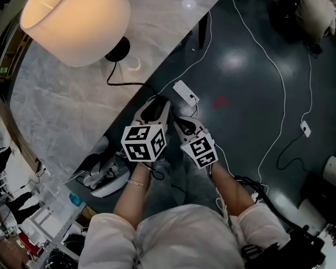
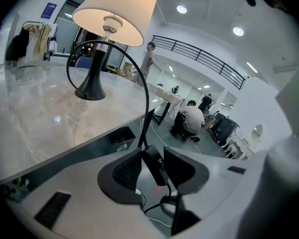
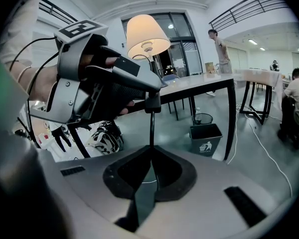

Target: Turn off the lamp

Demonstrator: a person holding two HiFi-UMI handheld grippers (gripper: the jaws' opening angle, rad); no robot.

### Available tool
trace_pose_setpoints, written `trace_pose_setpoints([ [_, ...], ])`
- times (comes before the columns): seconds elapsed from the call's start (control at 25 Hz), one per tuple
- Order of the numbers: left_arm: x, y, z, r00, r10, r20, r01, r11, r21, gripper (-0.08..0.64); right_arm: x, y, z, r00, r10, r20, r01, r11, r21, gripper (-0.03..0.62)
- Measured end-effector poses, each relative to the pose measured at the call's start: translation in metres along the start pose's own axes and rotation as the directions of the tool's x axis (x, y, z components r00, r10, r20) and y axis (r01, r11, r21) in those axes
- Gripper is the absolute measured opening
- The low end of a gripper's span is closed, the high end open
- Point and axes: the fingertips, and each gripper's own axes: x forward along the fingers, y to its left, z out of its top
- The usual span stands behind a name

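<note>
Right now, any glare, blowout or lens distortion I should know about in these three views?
Head view: the lit cream drum lampshade is close to blown out, and bright spots glare off the glossy dark floor. Left gripper view: strong fisheye bend, black corners. Right gripper view: same black vignette.

Seen from my head, the lampshade [image 1: 73, 18] runs off the top edge and hides its own stem. My left claw [image 1: 155, 104] covers the switch [image 2: 153, 164], its button too small to read.
</note>
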Motion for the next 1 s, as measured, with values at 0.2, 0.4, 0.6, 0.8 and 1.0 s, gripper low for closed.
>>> trace_pose_setpoints([
  [0.2, 0.012, 0.002, -0.002, 1.0, -0.02, -0.022, 0.02, 1.0, 0.002, 0.143, 0.006, -0.01, -0.003, 1.0, 0.01, -0.005, -0.01, 1.0, -0.001, 0.014],
  [0.4, 0.011, 0.003, -0.006, 0.999, -0.023, -0.036, 0.023, 1.0, -0.003, 0.138, 0.005, -0.01, -0.007, 0.999, 0.029, -0.018, -0.029, 1.0, -0.008, 0.014],
  [0.6, 0.012, 0.005, -0.007, 0.999, -0.028, -0.043, 0.028, 1.0, -0.013, 0.135, 0.006, -0.011, -0.009, 0.999, 0.037, -0.018, -0.037, 0.999, -0.011, 0.014],
  [0.8, 0.011, 0.001, -0.002, 0.998, -0.052, -0.024, 0.051, 0.998, -0.043, 0.096, 0.007, -0.011, -0.01, 0.999, 0.037, -0.019, -0.038, 0.999, -0.015, 0.012],
  [1.0, 0.012, -0.004, -0.002, 0.998, -0.057, -0.027, 0.056, 0.998, -0.033, 0.089, 0.007, -0.01, -0.011, 0.999, 0.042, -0.019, -0.043, 0.999, -0.012, 0.012],
])
